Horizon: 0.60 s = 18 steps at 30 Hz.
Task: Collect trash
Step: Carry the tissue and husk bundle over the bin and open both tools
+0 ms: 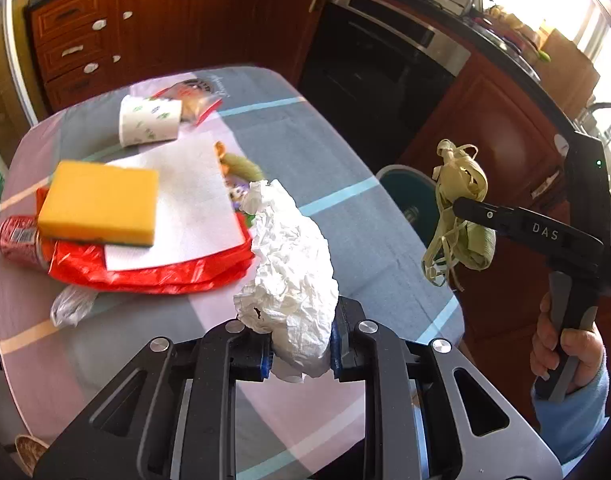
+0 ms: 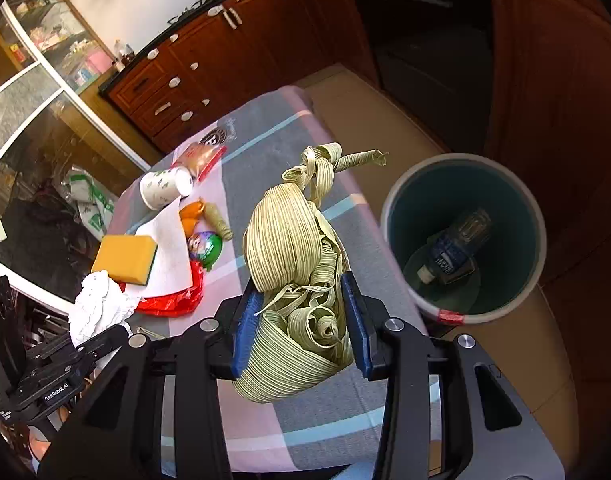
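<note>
My left gripper (image 1: 301, 354) is shut on a crumpled white paper wad (image 1: 289, 272), lifted above the checked tablecloth (image 1: 345, 152). The right wrist view shows the same wad (image 2: 95, 308) at the lower left, in the left gripper (image 2: 119, 334). My right gripper (image 2: 301, 320) is shut on a bundle of pale green ribbed strips (image 2: 281, 240), held in the air past the table's right edge. Seen from the left, that bundle (image 1: 461, 176) hangs from the right gripper (image 1: 459, 206), with a hand on its handle. A round bin (image 2: 387, 216) stands on the floor to the right, a bottle (image 2: 453, 248) inside.
On the table lie a yellow sponge (image 1: 99, 202), a white paper sheet (image 1: 193, 208), a red plastic bag (image 1: 153, 276), a red can (image 1: 17, 238), a tipped paper cup (image 1: 149, 120), a snack packet (image 1: 197, 100) and clear wrap (image 1: 71, 306). Wooden cabinets and a dark oven stand behind.
</note>
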Each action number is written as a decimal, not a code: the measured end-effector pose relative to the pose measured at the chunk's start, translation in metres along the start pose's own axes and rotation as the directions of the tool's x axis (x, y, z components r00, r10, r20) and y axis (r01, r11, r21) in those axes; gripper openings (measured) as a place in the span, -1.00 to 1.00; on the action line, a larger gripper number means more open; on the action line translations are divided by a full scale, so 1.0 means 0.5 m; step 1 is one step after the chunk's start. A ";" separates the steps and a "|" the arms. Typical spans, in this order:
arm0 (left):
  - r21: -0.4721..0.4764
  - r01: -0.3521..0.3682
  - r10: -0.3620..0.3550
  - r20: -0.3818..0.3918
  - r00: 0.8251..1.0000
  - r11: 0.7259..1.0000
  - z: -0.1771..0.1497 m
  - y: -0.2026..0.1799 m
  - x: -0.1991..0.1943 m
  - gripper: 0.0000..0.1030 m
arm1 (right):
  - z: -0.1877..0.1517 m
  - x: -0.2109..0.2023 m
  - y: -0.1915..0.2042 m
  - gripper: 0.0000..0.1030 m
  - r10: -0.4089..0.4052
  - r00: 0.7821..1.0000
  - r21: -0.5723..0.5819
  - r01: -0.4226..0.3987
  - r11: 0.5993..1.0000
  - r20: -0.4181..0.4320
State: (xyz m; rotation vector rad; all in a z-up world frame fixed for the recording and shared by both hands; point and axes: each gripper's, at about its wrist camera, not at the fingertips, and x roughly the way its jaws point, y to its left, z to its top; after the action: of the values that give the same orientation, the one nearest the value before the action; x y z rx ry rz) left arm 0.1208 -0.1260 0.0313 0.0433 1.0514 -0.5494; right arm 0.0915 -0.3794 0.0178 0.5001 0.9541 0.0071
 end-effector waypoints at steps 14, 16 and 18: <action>0.203 0.090 -0.075 -0.081 0.994 0.975 0.144 -0.268 0.168 -0.57 | 0.063 -0.080 -0.239 -0.24 -0.100 0.991 0.153 0.086 0.985 0.091; 0.214 0.099 -0.077 -0.106 0.991 0.972 0.153 -0.293 0.199 -0.57 | 0.066 -0.075 -0.269 -0.23 -0.109 0.991 0.171 0.094 0.981 0.079; 0.223 0.108 -0.080 -0.130 0.988 0.969 0.156 -0.312 0.227 -0.57 | 0.069 -0.066 -0.295 -0.23 -0.115 0.991 0.188 0.101 0.977 0.065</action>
State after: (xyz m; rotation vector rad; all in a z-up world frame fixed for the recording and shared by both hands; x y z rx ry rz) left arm 0.1565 -0.3302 0.0114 0.2335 1.1063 -0.7607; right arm 0.0677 -0.5316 -0.0010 0.6144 0.9114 -0.1987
